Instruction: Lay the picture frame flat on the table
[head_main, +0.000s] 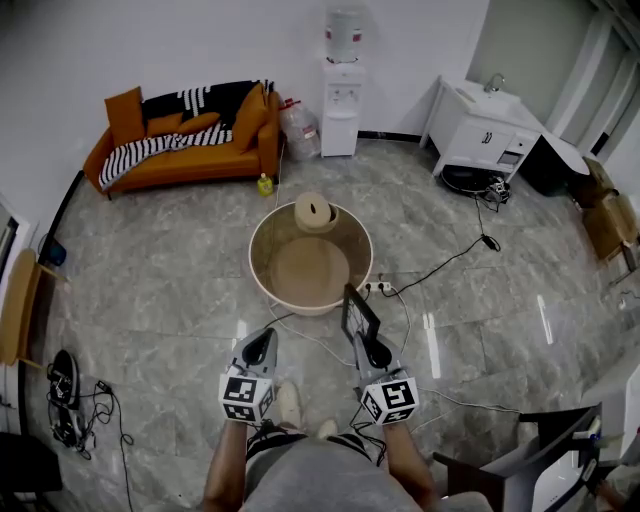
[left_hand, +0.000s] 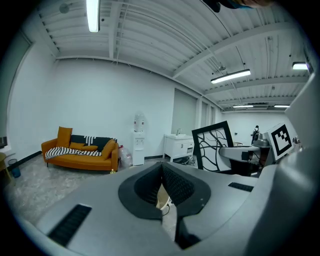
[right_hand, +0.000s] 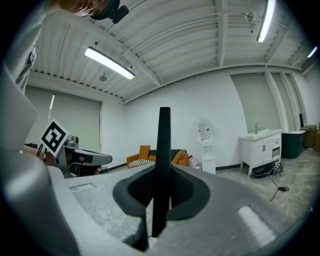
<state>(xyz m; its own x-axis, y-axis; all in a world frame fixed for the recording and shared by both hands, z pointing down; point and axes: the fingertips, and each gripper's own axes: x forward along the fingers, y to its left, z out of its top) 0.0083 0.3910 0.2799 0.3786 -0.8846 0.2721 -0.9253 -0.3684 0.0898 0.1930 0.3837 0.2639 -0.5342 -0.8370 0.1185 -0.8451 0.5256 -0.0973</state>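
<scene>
**Operator:** Where is the picture frame?

**Spotter:** Your right gripper (head_main: 372, 352) has it. The fingers (right_hand: 187, 191) are clamped on the lower edge of the black picture frame (head_main: 360, 312), which stands upright and shows edge-on between them. You hold it in the air at the near rim of the round table (head_main: 255, 270); it does not lie on the table.

**Operator:** And the other hand?

**Spotter:** Your left gripper (head_main: 258, 350) is just beside the right one, pointing at the table too. Its fingers (left_hand: 180, 186) are closed with their tips together and nothing is between them.

**Operator:** What is in the table's top?

**Spotter:** The top has a raised rim, like a shallow bowl. Inside it, one round beige thing (head_main: 314, 212) with a dark slot in its top sits at the far edge. You cannot tell from here what it contains. The rest of the top is bare.

**Operator:** Other containers?

**Spotter:** A white water dispenser (head_main: 341, 100) stands by the far wall with a bottle (head_main: 343, 35) on top. A large clear jug (head_main: 300, 128) stands on the floor between it and the orange sofa (head_main: 185, 150). A small yellow bottle (head_main: 265, 184) stands on the floor in front of the sofa. Their fill levels are too small to read.
</scene>
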